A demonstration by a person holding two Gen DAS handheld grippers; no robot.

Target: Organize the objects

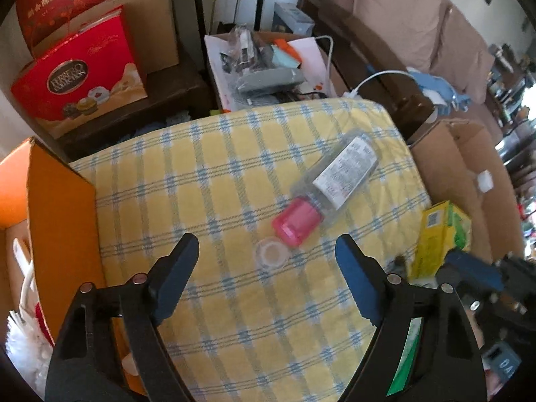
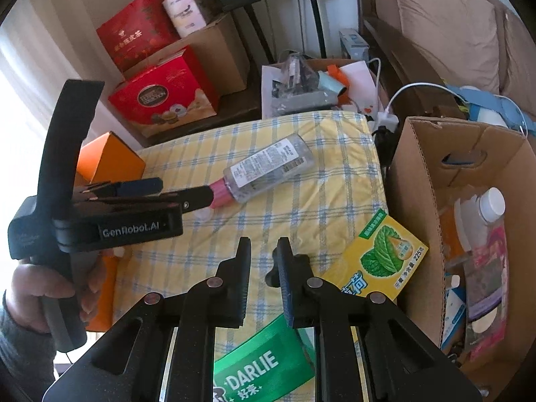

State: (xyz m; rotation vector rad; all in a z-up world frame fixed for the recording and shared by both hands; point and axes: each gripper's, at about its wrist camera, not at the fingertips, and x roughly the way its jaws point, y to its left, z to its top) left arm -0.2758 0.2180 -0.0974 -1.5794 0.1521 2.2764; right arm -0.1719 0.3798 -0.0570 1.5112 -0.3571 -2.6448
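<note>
A clear bottle with a pink cap lies on its side on the yellow and blue checked cloth. A small clear lid rests just in front of the cap. My left gripper is open above the lid, its fingers wide to either side and touching nothing. In the right wrist view the left gripper points at the bottle with its tip near the pink cap. My right gripper is shut with nothing between its tips. A yellow and green toothpaste box lies under and right of it.
An open cardboard box with bottles and packets stands to the right of the cloth. An orange box sits at the left edge. Red gift boxes and a cluttered carton stand behind. A person's hand holds the left gripper's handle.
</note>
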